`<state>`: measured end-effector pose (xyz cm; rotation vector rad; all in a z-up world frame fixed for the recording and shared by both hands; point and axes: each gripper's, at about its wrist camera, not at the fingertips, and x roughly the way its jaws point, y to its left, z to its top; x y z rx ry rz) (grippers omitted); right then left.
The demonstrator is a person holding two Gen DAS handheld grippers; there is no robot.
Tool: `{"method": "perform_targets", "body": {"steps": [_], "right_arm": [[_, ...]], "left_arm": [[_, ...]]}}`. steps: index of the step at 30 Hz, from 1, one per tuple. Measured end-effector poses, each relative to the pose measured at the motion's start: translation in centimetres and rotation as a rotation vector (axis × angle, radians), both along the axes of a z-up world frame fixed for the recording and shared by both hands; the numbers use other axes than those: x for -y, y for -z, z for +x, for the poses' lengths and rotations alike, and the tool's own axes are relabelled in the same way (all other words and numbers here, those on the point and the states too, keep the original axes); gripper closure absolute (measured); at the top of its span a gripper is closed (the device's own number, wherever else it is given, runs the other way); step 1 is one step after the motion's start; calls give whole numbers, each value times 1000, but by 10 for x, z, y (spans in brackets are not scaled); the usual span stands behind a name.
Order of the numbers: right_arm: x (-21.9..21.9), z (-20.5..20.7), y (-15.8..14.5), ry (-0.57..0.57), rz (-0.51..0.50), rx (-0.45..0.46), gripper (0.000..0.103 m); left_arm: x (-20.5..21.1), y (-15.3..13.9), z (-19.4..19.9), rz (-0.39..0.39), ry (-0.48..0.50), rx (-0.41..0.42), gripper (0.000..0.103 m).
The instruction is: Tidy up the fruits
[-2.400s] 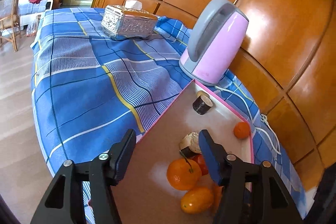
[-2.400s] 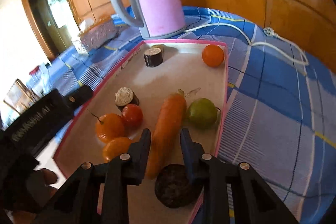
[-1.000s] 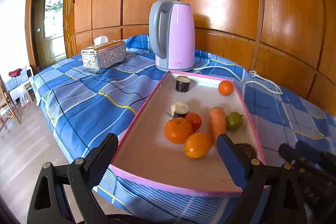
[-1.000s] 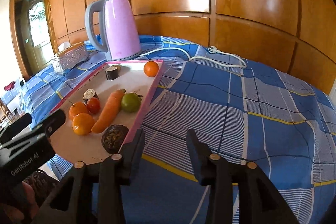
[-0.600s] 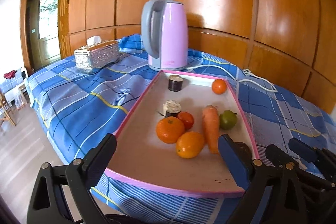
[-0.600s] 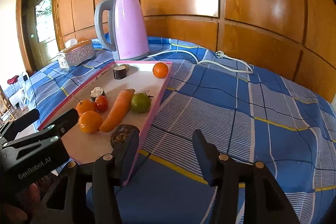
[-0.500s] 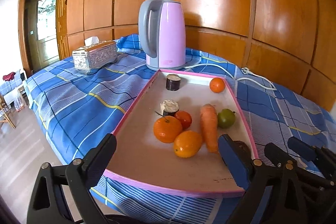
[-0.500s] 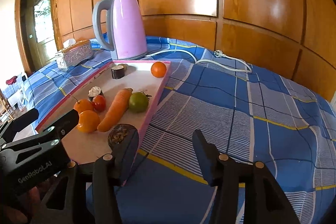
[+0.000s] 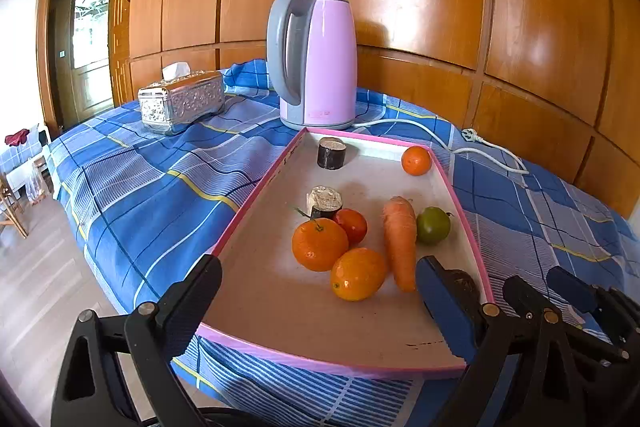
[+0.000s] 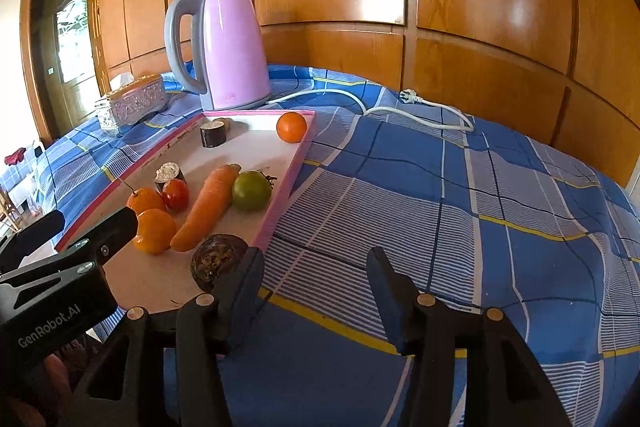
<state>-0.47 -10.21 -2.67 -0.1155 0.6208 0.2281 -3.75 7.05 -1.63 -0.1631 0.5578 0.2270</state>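
A pink-rimmed tray (image 9: 256, 187) holds two oranges (image 9: 319, 243) (image 9: 357, 273), a red tomato (image 9: 352, 225), a carrot (image 9: 400, 239), a green fruit (image 9: 433, 225), a small orange (image 9: 416, 160) at the far corner, and two dark cylinders (image 9: 331, 153). A dark wrinkled fruit (image 10: 218, 259) lies at the tray's near right corner. My left gripper (image 9: 318, 269) hovers wide open before the tray's near edge, holding nothing. My right gripper (image 10: 315, 255) is open over the cloth just right of the tray, also holding nothing.
A pink kettle (image 9: 316, 63) stands behind the tray, its white cord and plug (image 10: 416, 111) trailing right. A silver tissue box (image 9: 180, 101) sits at the back left. The blue checked cloth (image 10: 460, 207) covers the table. A wood-panel wall is behind, and the floor drops off on the left.
Since the earliest frames both grippers have drawn back from the tray. The right one no longer straddles the carrot and its jaws stand wider. Over the last half second nothing shifted.
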Motion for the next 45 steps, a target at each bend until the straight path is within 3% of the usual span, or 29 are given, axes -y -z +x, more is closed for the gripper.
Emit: {"method": "perform_targets", "body": {"steps": [45], "right_arm": [[-3, -3, -1, -13, -23, 14, 49]], "left_arm": [[0, -4, -1, -7, 1, 10, 2]]}}
